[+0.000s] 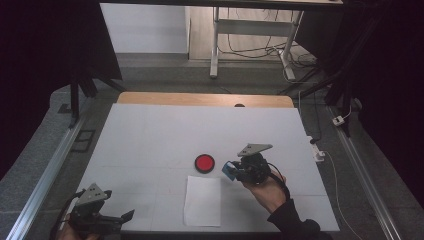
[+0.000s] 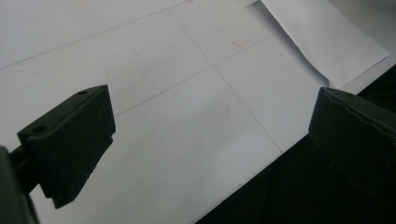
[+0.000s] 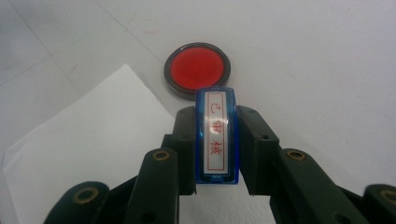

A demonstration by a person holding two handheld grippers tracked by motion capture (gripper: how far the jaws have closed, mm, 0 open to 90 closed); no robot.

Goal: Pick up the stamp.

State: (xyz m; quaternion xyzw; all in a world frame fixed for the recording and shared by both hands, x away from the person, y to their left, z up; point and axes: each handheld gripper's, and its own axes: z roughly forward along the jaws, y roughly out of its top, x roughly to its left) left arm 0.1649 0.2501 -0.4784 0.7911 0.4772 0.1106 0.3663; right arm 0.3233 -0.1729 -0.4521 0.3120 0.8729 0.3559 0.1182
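White covering lay over the table [image 1: 150, 130], with a strip of wood at its far edge and a grey floor with metal legs and cables behind it. From the high view, the right gripper [image 1: 231, 170] was held above the table by the person's right hand [image 1: 267, 190], and a blue stamp [image 1: 229, 170] sat at its tip. Just beyond the jaws lay the red ink pad [image 1: 204, 163], and just beside them, toward the person, a sheet of paper [image 1: 202, 200]. The left gripper [image 1: 125, 216] rested low at the near left corner, well apart from all of these.

Seen from the left gripper view, the jaws of the left gripper [image 2: 212, 135] stood wide apart with nothing between them (only the white table surface was below). The sheet of paper [image 2: 322, 42] lay ahead of them, toward the right jaw.

Seen from the right gripper view, the right gripper [image 3: 217, 135] was closed tightly on the blue stamp [image 3: 216, 135], both pads pressing its sides; its label with red characters faced the camera. The red ink pad [image 3: 197, 69] lay just ahead of the jaws, and the sheet of paper [image 3: 88, 140] lay beside the left jaw.
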